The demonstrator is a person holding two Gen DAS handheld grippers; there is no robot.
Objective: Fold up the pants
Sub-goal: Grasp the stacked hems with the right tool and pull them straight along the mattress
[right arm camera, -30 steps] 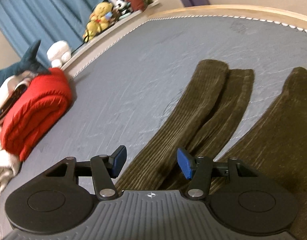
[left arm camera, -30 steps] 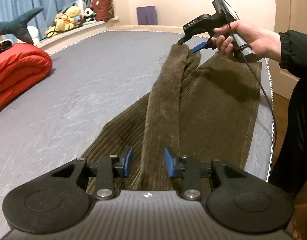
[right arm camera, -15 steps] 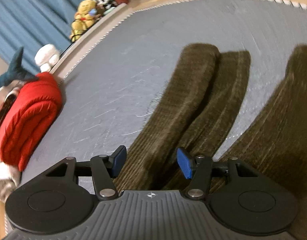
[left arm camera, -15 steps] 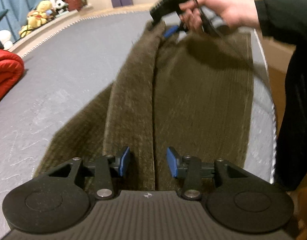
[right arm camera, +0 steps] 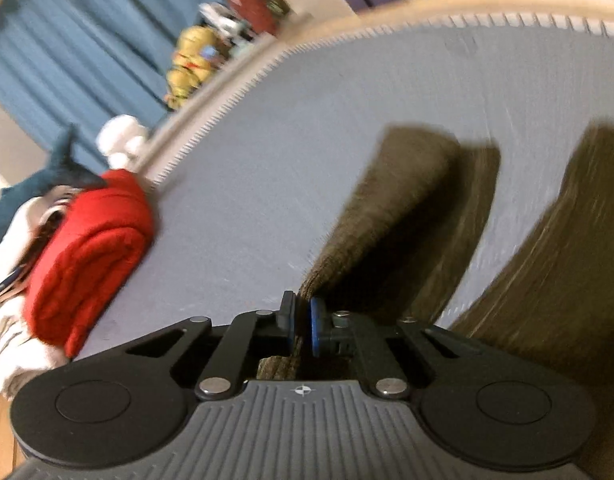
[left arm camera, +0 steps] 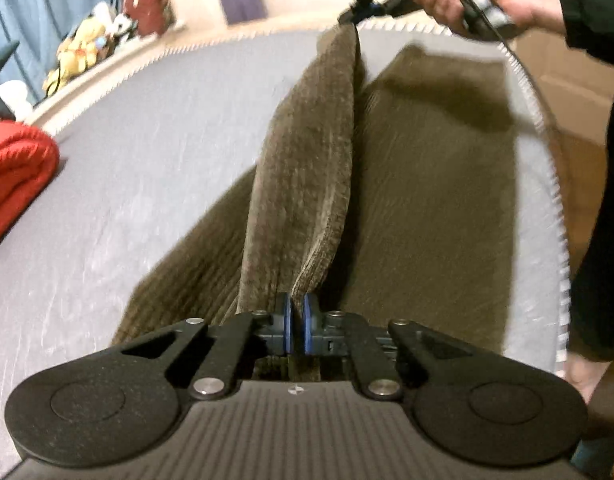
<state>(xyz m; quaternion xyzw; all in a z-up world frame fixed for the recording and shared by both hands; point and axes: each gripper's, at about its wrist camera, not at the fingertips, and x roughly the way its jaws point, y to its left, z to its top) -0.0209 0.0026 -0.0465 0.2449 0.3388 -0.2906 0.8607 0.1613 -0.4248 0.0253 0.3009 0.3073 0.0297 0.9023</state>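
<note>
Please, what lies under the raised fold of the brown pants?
Under the raised fold is more brown corduroy of the same pants, lying flat on the grey mattress. Directly beneath the fold, the fabric is hidden, so nothing else can be confirmed there.

Dim warm indoor light, heavy motion blur, strong fisheye bending at edges.

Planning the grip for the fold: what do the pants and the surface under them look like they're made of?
The pants: olive-brown cloth with fine lengthwise ribs, matte and soft-looking, probably corduroy; it drapes limply between the two tools. The bed surface: grey, matte fabric with faint brushed streaks and a stitched edge, seemingly a mattress cover; the weave is too blurred to tell.
</note>
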